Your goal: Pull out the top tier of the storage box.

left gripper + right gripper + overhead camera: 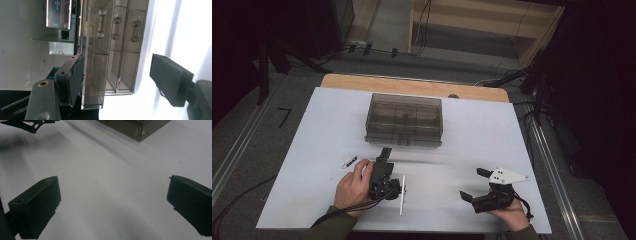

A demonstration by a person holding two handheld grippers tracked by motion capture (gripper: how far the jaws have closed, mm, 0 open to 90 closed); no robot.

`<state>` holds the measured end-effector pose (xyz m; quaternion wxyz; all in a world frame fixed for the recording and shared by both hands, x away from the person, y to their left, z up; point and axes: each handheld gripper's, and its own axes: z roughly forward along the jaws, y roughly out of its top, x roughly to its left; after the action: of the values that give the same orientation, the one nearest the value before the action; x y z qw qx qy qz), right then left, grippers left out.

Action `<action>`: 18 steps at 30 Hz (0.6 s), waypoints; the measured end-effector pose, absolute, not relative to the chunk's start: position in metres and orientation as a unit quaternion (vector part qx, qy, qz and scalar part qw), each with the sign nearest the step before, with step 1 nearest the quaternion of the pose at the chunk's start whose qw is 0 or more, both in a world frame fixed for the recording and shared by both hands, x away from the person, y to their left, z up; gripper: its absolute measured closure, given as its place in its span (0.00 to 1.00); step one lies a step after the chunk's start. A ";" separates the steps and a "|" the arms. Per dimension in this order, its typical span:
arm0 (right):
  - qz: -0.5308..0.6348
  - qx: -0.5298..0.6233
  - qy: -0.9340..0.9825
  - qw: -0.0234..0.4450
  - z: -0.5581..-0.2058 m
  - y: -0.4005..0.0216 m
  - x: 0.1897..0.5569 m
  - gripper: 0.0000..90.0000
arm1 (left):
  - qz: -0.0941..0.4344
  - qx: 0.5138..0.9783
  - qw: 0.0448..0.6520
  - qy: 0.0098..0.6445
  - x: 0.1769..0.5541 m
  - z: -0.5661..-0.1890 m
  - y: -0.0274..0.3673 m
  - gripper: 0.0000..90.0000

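Observation:
A smoky transparent compartment box [404, 119] with its lid down stands at the middle of the white table top [472, 135]. My left gripper [385, 153] lies on its side just in front of the box, pointing at it. In the left gripper view its jaws [116, 80] stand open, nothing pressed between the pads, and the box [120, 50] lies beyond them. My right gripper [473, 184] rests open near the front right of the table. Bare table top shows between its pads [112, 205], with a corner of the box [135, 127] farther off.
A small metal piece [349, 162] lies on the table left of the left hand. A thin white stick [402, 195] lies just right of the left gripper. A wooden strip [412, 85] edges the table's far side, with cables on the floor behind.

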<state>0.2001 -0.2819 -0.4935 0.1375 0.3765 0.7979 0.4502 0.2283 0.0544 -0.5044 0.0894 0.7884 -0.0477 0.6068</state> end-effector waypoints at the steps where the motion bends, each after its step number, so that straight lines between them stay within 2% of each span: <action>1: 0.450 0.377 0.798 0.137 -0.493 -0.282 0.200 0.00 | 0.607 0.788 0.089 -0.048 0.228 -0.504 0.054 0.30; 18: 0.450 0.376 0.798 0.138 -0.494 -0.282 0.201 0.00 | 0.588 0.801 0.114 -0.025 0.229 -0.503 0.054 0.26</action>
<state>0.2007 -0.2818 -0.4938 0.1380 0.3757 0.7983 0.4501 0.2289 0.0536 -0.5031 0.1140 0.8006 -0.0251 0.5878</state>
